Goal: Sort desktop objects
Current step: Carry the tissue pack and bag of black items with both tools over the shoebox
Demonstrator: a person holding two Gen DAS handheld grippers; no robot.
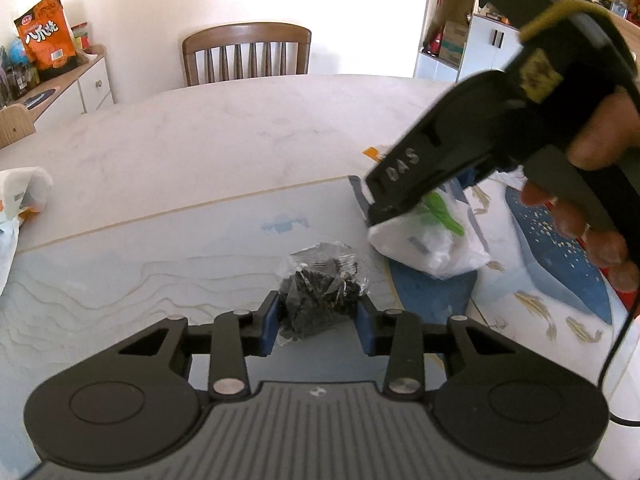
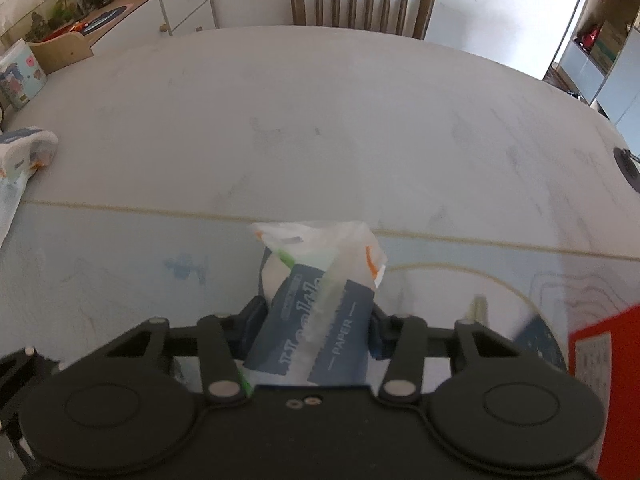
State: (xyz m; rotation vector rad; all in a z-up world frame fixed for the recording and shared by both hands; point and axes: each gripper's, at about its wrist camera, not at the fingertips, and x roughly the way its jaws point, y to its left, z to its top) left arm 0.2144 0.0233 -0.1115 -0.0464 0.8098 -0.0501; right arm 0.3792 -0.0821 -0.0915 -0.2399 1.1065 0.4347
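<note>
Two hand-held grippers work side by side over a marble-pattern desk mat (image 1: 120, 280) on a pale dining table (image 1: 240, 128). Nearest in the left wrist view, the left gripper (image 1: 318, 316) has its blue pads pressed against both sides of a small clear packet of dark pieces (image 1: 320, 292), which sits on the mat straight ahead of the tool with its crumpled top pointing away. Just to the right and a little farther off, the right gripper (image 1: 376, 208), gripped by a person's hand (image 1: 592, 184), pinches a white plastic-wrapped tissue pack (image 1: 432, 240); its own camera shows the pads closed on the blue "PAPER" label, the pack's long axis running away from the tool toward the far side. Each hand holds its own item, the two bundles near one another but apart, so judging from this, any lift or carry has to keep the arms from crossing. A red box (image 2: 600, 368) stands close on the right edge, and a blue patterned mat (image 1: 560, 248) lies under the right hand. Far left, a crumpled white bag (image 1: 24, 196) rests on the table; beyond it the tabletop lies open to a wooden chair (image 1: 246, 54) at the far edge, a white sideboard (image 1: 92, 84) carrying an orange snack bag (image 1: 48, 36).
</note>
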